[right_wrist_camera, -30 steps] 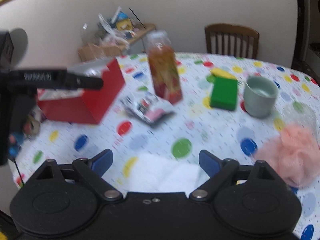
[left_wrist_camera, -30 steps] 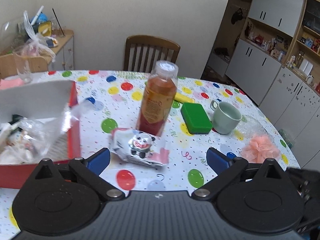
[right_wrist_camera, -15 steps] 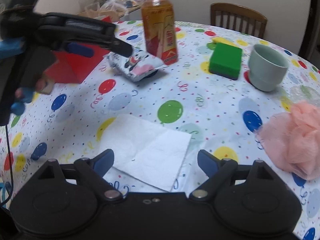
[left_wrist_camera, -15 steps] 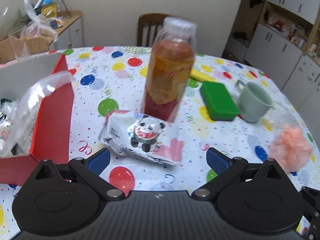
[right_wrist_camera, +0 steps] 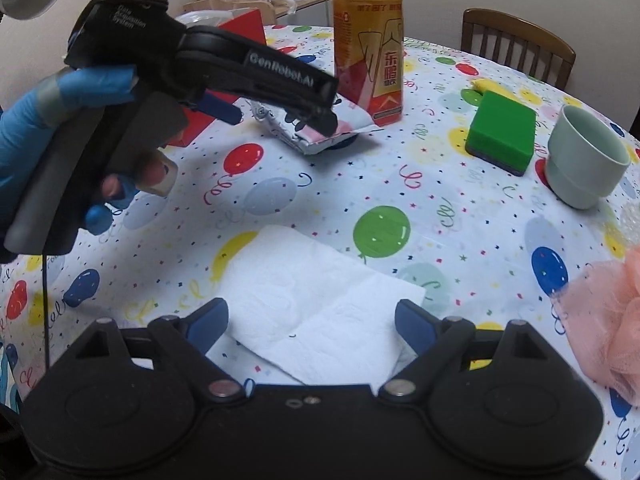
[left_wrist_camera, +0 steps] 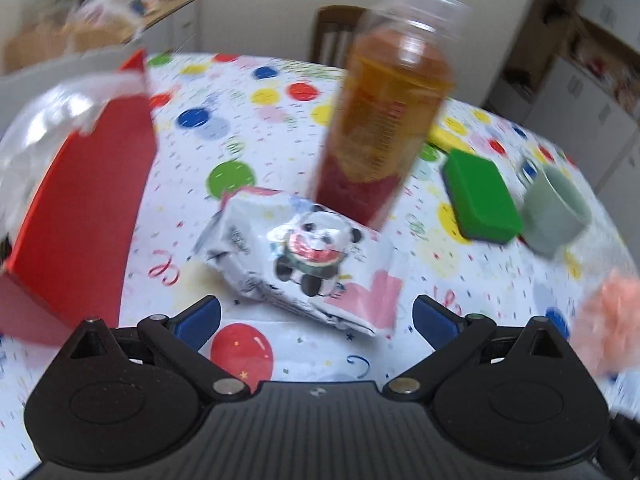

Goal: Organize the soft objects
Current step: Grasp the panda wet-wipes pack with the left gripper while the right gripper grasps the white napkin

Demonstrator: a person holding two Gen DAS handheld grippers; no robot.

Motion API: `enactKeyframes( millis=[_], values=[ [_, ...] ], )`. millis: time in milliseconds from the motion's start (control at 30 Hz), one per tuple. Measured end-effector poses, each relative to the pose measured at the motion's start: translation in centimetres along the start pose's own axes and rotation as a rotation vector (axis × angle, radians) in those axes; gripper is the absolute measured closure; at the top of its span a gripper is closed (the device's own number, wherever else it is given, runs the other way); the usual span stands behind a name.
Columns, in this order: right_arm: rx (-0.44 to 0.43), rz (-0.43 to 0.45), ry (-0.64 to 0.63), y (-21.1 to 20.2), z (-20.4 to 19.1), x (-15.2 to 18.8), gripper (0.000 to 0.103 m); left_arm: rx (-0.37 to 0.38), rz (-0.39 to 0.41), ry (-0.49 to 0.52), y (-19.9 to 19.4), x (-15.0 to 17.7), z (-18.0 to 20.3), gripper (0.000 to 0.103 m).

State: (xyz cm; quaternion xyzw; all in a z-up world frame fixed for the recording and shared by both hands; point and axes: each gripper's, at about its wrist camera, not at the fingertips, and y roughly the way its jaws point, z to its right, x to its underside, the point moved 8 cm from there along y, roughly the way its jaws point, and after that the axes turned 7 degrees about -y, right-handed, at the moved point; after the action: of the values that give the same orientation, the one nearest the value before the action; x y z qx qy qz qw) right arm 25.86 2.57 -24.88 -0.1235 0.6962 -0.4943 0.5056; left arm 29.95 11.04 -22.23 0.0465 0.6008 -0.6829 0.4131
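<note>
Tablecloth point(right_wrist_camera: 460, 216): white, multicolour balloon print. Sponge point(right_wrist_camera: 502, 132): green. Cup point(right_wrist_camera: 584, 160): pale green. Box point(left_wrist_camera: 84, 216): red. Mesh pouf point(right_wrist_camera: 604, 320): pink. Paper towel point(right_wrist_camera: 316, 304): white. Glove point(right_wrist_camera: 24, 120): blue.

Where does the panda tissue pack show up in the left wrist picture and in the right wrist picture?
Left wrist: the panda tissue pack lies low in the middle, just ahead of the open hand-held gripper.
Right wrist: it is upper middle, partly behind the other hand-held gripper's fingers.
Shared landmark: the orange drink bottle, standing right behind the pack.
</note>
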Motion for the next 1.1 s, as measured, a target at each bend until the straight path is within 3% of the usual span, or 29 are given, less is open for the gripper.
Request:
enactKeyframes(
  millis=[167,267,467,633,667,833,900,1033,1100],
  values=[
    [-0.008,-0.004,-0.002,0.4,0.1,0.0,0.015,-0.072,0.018,-0.022,0.6,-0.8,-1.0,0.003],
    [-0.01,-0.014,-0.016,0.7,0.0,0.2,0.018,-0.066,0.009,-0.048,1.1,-1.2,-1.1,0.014],
    [-0.012,-0.024,-0.04,1.2,-0.5,0.2,0.019,-0.062,-0.004,-0.149,2.1,-1.9,-2.2,0.016],
    [-0.01,-0.042,-0.092,1.9,-1.4,0.0,0.024,-0.044,-0.005,-0.193,2.5,-2.1,-2.7,0.034],
    [-0.004,-0.046,-0.109,2.0,-1.5,0.0,0.024,-0.037,-0.001,-0.196,2.5,-2.2,-2.7,0.042],
    [0.007,-0.05,-0.138,2.1,-1.9,0.0,0.028,-0.015,0.012,-0.209,2.3,-2.4,-2.7,0.053],
    [0.013,-0.053,-0.15,2.0,-2.0,0.0,0.035,-0.025,0.015,-0.217,2.2,-2.6,-2.9,0.071],
    [0.015,-0.054,-0.152,1.8,-2.1,0.0,0.046,-0.032,0.019,-0.217,2.2,-2.7,-3.4,0.079],
    [0.02,-0.055,-0.15,1.7,-2.0,0.0,0.061,-0.032,0.03,-0.214,1.8,-2.8,-3.4,0.082]
  ],
)
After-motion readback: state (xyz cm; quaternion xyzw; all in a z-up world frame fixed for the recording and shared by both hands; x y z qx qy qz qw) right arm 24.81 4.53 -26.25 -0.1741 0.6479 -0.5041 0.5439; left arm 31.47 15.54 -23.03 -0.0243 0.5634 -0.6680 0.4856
